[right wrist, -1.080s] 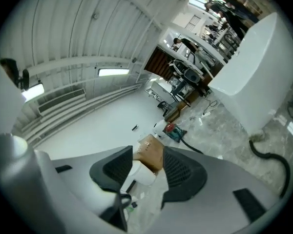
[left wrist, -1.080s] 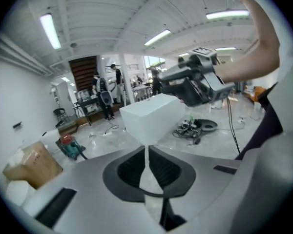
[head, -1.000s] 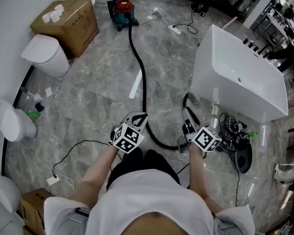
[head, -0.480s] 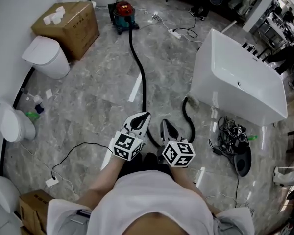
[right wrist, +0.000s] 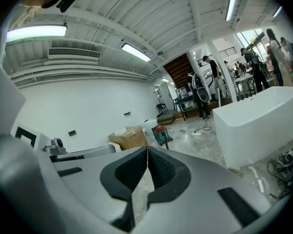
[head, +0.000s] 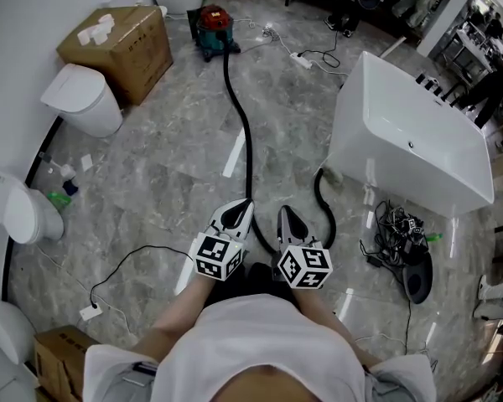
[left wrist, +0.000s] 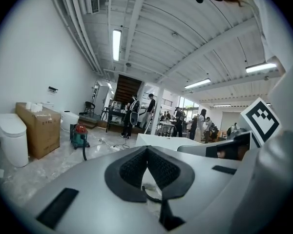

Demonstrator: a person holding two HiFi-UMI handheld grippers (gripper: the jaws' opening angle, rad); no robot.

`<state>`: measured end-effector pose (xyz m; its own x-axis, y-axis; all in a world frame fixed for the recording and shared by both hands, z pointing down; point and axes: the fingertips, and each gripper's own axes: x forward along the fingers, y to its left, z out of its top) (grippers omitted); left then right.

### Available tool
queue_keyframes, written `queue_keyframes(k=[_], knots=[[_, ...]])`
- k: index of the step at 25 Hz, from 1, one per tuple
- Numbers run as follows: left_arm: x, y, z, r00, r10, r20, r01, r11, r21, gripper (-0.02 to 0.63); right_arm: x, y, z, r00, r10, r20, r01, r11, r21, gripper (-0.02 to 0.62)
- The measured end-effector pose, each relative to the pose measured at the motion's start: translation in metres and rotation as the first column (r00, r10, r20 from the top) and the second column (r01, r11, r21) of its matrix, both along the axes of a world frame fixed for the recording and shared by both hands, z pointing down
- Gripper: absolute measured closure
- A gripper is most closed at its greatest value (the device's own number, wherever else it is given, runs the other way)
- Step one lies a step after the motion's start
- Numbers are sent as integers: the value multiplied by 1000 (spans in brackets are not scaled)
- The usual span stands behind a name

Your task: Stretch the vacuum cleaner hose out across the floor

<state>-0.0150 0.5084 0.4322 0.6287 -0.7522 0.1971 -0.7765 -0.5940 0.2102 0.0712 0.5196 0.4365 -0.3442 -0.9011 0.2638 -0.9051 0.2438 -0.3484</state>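
Pointing up the frame side by side at lower centre, the left gripper [head: 249,202] and right gripper [head: 281,209] are each seen fully closed, pad against pad, with nothing gripped. Beneath their tips the long black vacuum cleaner hose [head: 244,132] is laid on the grey marble floor [head: 168,141]. It runs down from the red-and-teal vacuum cleaner [head: 214,21] at upper centre, then loops back toward the white bathtub [head: 402,141] at right.

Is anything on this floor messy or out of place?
Yes. The black hose from the vacuum cleaner doubles back in a loop beside the bathtub instead of lying straight. A tangle of cables sits by the tub, and small litter lies next to a toilet.
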Motion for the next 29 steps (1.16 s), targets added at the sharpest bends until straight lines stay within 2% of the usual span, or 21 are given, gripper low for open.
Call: queue_keyframes(k=[5,11,29], knots=[[1,4,1,1000,20,2,-20,1000,-4,598,-2,-1,-3,1000,-1,-29,2,1000,11,580],[0,8,1,1000,17,24,-17,1000,2,598,-5,1,1,1000,-15,-17,15,1000,-7,580],[-8,15,16,1000,4,26,-3,1000,-29,598,-20,4,14,998,-59,-8,59,997,-45,580]])
